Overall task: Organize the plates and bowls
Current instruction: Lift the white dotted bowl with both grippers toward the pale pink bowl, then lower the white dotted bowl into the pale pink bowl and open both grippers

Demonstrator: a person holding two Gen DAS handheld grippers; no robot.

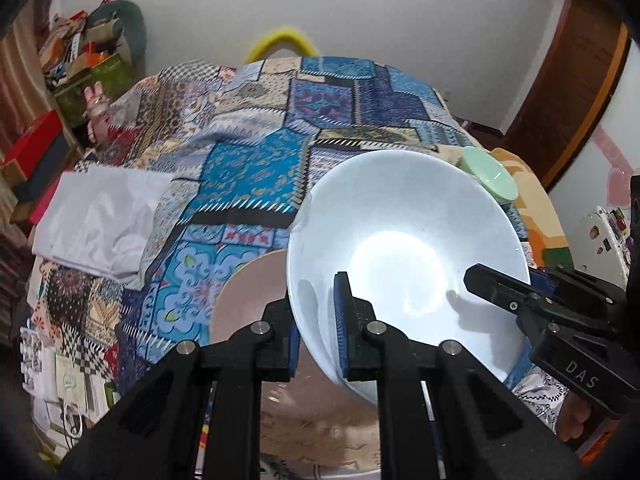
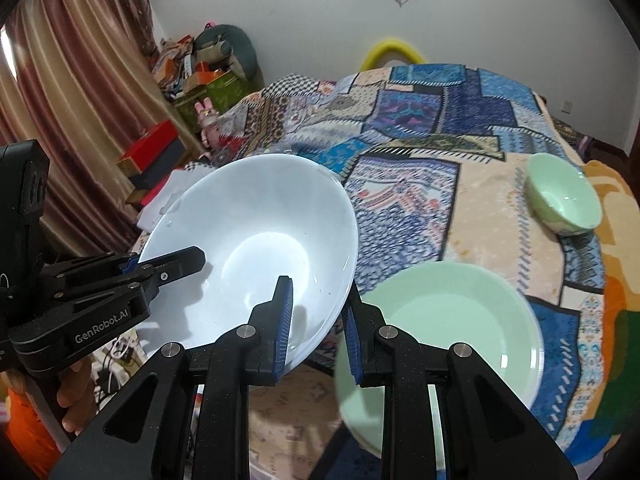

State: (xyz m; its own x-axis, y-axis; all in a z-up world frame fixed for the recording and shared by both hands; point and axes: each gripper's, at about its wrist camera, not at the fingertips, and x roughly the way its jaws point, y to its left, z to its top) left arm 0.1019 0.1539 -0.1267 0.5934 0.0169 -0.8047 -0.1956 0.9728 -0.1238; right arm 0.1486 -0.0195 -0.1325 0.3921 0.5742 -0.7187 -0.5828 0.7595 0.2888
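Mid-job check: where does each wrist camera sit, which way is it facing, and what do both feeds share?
Left wrist: on the left gripper, facing across the quilted bed; its fingers clamp the white bowl rim; pink plate below.
Right wrist: on the right gripper, same heading; fingers straddle the opposite rim; green plate beneath.
Shared: white bowl, small green bowl, each other's gripper.

Count: one large white glossy bowl (image 2: pixel 256 248), one small pale-green bowl (image 2: pixel 564 196), one pale-green round plate (image 2: pixel 452 320), one dusty-pink round plate (image 1: pixel 248 300), two black grippers.
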